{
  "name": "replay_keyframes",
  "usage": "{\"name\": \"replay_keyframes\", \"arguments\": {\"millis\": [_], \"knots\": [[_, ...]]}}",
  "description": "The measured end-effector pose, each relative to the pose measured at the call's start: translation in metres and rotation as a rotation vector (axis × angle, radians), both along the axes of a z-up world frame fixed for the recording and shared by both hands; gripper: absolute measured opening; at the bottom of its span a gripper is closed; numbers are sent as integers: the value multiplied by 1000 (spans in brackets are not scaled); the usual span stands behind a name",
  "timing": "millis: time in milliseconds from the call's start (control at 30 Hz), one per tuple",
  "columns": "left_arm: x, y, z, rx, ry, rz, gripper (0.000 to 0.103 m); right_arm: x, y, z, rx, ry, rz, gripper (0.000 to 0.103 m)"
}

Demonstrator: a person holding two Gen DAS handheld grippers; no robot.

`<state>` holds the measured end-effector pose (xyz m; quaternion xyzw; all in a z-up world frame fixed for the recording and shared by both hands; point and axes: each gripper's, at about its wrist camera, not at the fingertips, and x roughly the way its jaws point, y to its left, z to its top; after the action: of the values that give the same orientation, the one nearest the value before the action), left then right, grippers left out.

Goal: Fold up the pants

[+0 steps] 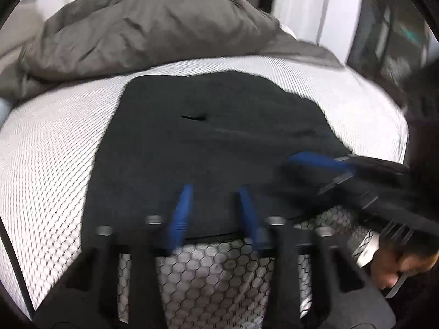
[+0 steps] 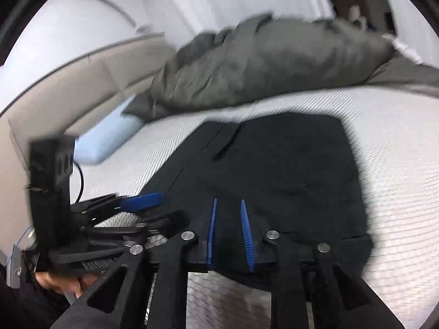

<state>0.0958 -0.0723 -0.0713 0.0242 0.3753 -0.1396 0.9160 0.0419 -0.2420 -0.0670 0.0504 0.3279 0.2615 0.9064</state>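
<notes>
Black pants (image 1: 208, 148) lie folded flat on the white mesh mattress (image 1: 55, 142); they also show in the right wrist view (image 2: 288, 170). My left gripper (image 1: 215, 192) has its blue fingers apart over the near edge of the pants, with nothing between them. My right gripper (image 2: 229, 205) is open with a narrower gap, over the near edge of the pants. The right gripper shows at the right of the left wrist view (image 1: 323, 164), and the left gripper at the left of the right wrist view (image 2: 142, 201). Both frames are motion blurred.
A crumpled grey duvet (image 1: 148, 30) is heaped at the far side of the bed. A pale blue pillow (image 2: 109, 139) lies by the beige headboard (image 2: 68, 93). White walls stand behind.
</notes>
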Motion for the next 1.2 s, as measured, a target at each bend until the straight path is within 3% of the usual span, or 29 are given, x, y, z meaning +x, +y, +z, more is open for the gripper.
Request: {"name": "replay_keyframes", "arguments": {"millis": [67, 100, 133, 233, 300, 367, 400, 467, 533, 667, 733, 800, 867, 900, 1000, 1067, 1200], "knots": [[2, -3, -6, 43, -10, -5, 9, 10, 21, -17, -89, 16, 5, 14], [3, 4, -9, 34, 2, 3, 6, 12, 25, -22, -147, -3, -17, 4], [3, 10, -11, 11, 8, 12, 5, 13, 23, -26, -195, -20, -41, 0], [1, 45, -12, -85, 24, 34, 1, 9, -2, -23, -259, -59, -147, 0], [-2, 56, -10, -147, 39, 40, 0, 7, -19, -23, -210, -43, -141, 0], [-5, 59, -6, -138, 36, 72, 1, 4, -21, -20, -195, -40, -142, 0], [-5, 58, -2, -147, 29, 80, 1, 2, -20, -16, -192, -43, -137, 5], [-1, 53, 11, -174, -2, 51, 1, -2, -14, -6, -140, -49, -91, 9], [13, 41, 17, -143, -12, 26, 1, 4, 2, 7, -133, -49, -38, 10], [59, 25, 4, -106, 78, -13, 1, 47, 37, 6, -199, 24, 7, 12], [70, 30, -5, -119, 101, -20, 1, 69, 45, -11, -278, 71, -5, 12], [67, 42, -3, -150, 99, -7, 1, 69, 39, -18, -332, 46, -2, 12], [64, 57, -1, -185, 102, 12, 1, 64, 28, -17, -448, -31, -66, 12], [63, 62, -2, -177, 96, 31, 1, 64, 18, -16, -456, -39, -80, 12], [65, 73, -5, -162, 93, 79, 0, 69, -4, -15, -358, 11, -64, 12], [64, 75, -2, -181, 97, 105, 1, 64, 5, -13, -404, -20, -58, 13], [59, 63, 15, -144, 45, 76, 1, 58, 8, 6, -304, -17, -26, 31]]}}
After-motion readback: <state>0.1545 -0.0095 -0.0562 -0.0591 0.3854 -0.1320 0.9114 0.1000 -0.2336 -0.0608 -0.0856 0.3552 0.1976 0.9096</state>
